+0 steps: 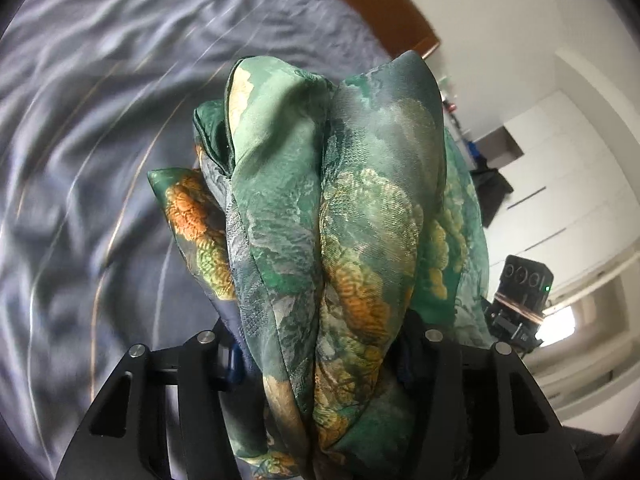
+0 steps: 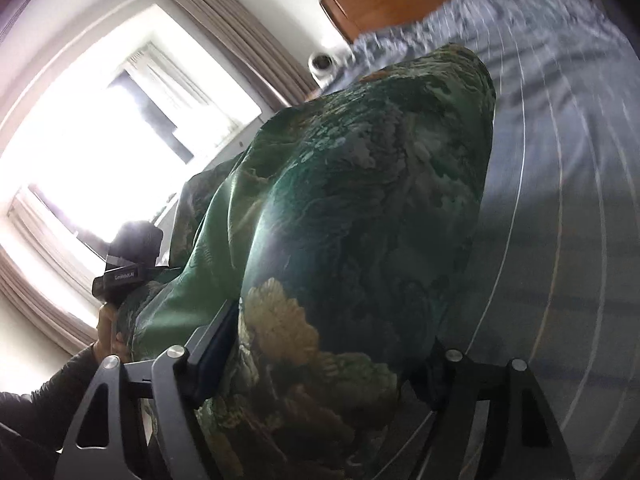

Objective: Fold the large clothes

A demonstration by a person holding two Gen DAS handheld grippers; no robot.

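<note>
Your left gripper (image 1: 320,360) grasps a bunched wad of the green patterned garment (image 1: 320,208), lifted over the striped bedspread (image 1: 100,140). Your right gripper (image 2: 320,364) clamps another thick bundle of it. No neat fold shows yet; folding is early. Fabric hides both sets of fingertips and the garment's outline.

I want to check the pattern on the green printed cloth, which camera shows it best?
The left wrist view: the green printed cloth is well lit, its orange and cream motifs sharp. The right wrist view shows the cloth backlit by the window, dark and dull.
</note>
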